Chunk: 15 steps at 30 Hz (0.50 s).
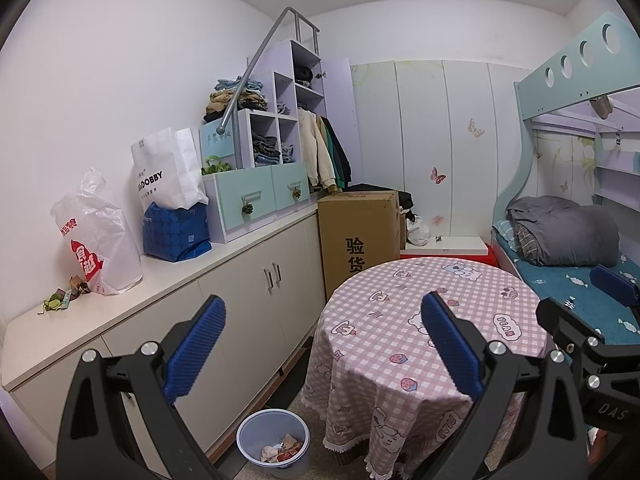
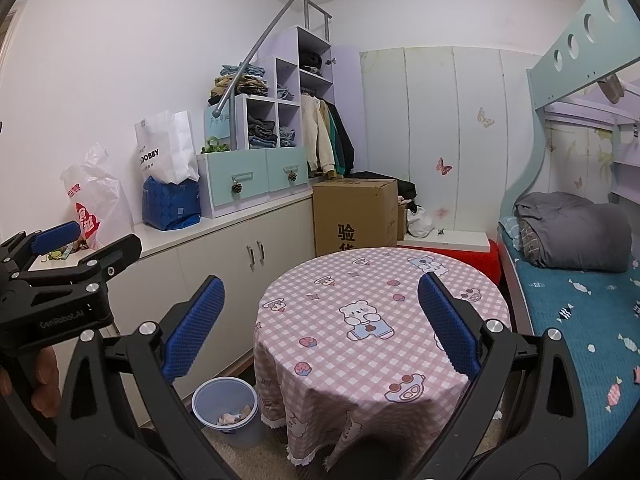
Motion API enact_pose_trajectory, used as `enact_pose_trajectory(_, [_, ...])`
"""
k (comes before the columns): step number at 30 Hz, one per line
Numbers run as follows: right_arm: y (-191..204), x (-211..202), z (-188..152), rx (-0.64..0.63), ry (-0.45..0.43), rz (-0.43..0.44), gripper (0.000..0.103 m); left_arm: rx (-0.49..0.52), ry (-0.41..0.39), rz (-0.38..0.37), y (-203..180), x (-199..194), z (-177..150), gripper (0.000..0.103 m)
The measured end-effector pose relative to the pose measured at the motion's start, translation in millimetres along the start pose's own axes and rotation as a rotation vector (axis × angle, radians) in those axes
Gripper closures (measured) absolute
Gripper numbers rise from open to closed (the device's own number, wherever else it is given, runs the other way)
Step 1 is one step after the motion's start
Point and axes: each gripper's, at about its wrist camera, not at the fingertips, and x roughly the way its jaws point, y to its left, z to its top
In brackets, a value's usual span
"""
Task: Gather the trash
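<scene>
Both of your grippers are up and empty: the left gripper (image 1: 320,344) has its jaws spread wide, and so does the right gripper (image 2: 320,324). You have one pale blue plastic waste bin (image 1: 273,442) on the floor at 6 o'clock, between the cabinet and the table, with crumpled scraps inside. One small cluster of loose crumpled wrappers (image 1: 64,294) lies on the long white cabinet tabletop (image 1: 200,258) at 9 o'clock, just beside one white plastic bag with red print (image 1: 94,236). One round table under a pink checked cloth (image 1: 400,320) stands ahead, bare. One brown cardboard box (image 1: 358,228) stands behind it, a bunk bed at 3 o'clock.
</scene>
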Motion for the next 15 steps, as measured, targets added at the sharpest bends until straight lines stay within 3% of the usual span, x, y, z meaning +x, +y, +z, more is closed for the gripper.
enact_pose_trajectory(15, [-1.6,4.2,-1.8,-0.001,0.011,0.017,0.008,0.001,0.002,0.001,2.8,0.4,-0.4,0.007])
